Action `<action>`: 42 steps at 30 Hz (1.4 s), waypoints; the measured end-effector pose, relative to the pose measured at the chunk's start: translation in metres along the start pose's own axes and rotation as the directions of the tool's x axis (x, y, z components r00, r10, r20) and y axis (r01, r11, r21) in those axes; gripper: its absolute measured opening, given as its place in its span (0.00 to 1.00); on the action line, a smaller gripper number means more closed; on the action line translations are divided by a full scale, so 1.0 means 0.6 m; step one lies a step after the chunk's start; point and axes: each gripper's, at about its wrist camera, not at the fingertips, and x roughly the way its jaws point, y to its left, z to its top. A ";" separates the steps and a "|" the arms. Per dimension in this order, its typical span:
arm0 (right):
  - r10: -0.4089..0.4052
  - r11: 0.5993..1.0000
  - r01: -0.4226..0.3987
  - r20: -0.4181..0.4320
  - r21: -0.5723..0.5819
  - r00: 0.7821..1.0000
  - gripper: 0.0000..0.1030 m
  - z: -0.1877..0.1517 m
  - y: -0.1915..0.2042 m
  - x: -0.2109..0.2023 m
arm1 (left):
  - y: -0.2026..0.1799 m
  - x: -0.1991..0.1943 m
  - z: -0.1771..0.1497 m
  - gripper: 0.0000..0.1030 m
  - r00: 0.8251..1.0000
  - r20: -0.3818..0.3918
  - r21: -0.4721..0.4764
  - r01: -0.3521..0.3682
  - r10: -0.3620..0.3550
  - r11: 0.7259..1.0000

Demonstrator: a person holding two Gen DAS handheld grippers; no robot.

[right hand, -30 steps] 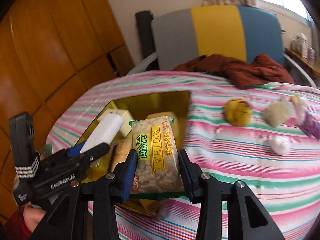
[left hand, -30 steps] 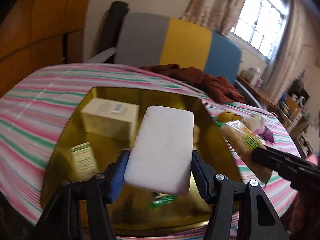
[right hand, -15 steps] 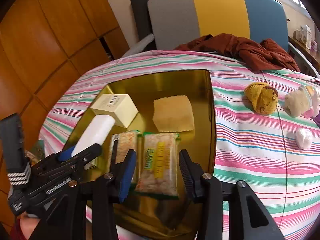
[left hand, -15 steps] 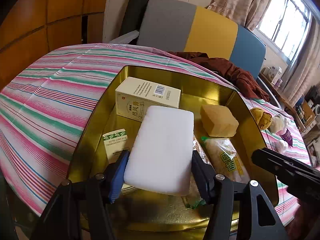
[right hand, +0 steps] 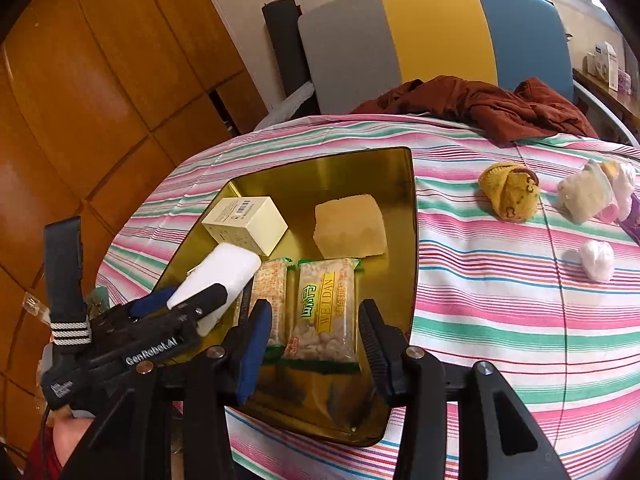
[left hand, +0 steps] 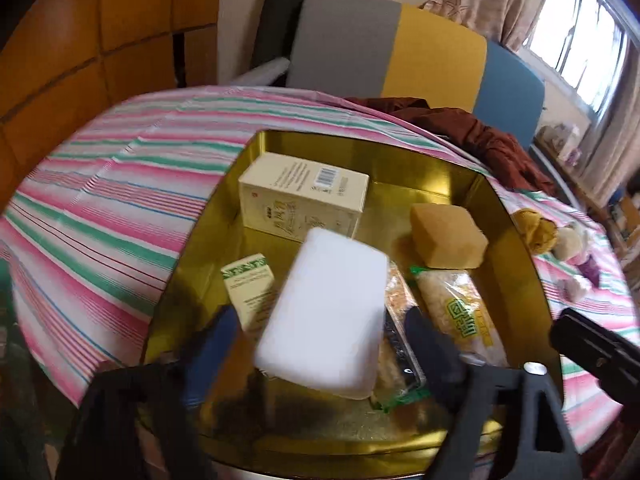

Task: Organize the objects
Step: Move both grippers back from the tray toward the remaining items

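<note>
Both grippers hang over the gold tin (left hand: 360, 152), which sits at the near left edge of the striped tablecloth (left hand: 100, 208). The left gripper (left hand: 320, 320) has just been opening its jaws; they stand wide, with a gap on each side of the white foam block (left hand: 328, 312) that lies tilted between them over the tin's near left part. Whether the block's underside rests on the tin floor cannot be told through the blur. By the tin's left wall, a small green-and-white box (left hand: 250, 288) stands just beside the block, and a cream carton with a barcode (left hand: 304, 196) fills the far left corner. A yellow sponge (left hand: 448, 236) sits toward the far right corner. Two snack packets lie side by side along the near right part: an orange-tinted packet (right hand: 272, 292) and, touching it on the right, the WEIDAN packet (right hand: 326, 308). The right gripper (right hand: 314, 308) has just been opening slightly; its jaws straddle the WEIDAN packet without pressing it, and the packet lies flat on the tin floor. Right of the tin, well apart on the cloth, are a yellow sock ball (right hand: 510, 196), a white-and-pink bundle (right hand: 588, 196) and a small white ball (right hand: 598, 260). A brown garment (right hand: 480, 100) is heaped at the far edge.
</note>
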 end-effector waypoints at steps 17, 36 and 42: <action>-0.012 0.997 0.008 0.056 0.075 0.998 0.44 -0.004 -0.056 -0.045 | 0.009 0.020 -0.014 0.74 0.994 -0.106 -0.104 -0.051 0.040 0.993; -0.187 0.941 0.157 0.075 0.299 0.979 0.44 -0.044 -0.257 -0.112 | -0.036 -0.066 0.006 1.00 0.998 0.058 -0.169 0.004 0.005 0.986; -0.242 0.923 0.216 0.043 0.319 0.969 0.44 -0.076 -0.319 -0.121 | -0.119 -0.069 -0.002 1.00 0.993 0.034 -0.045 0.115 -0.114 0.992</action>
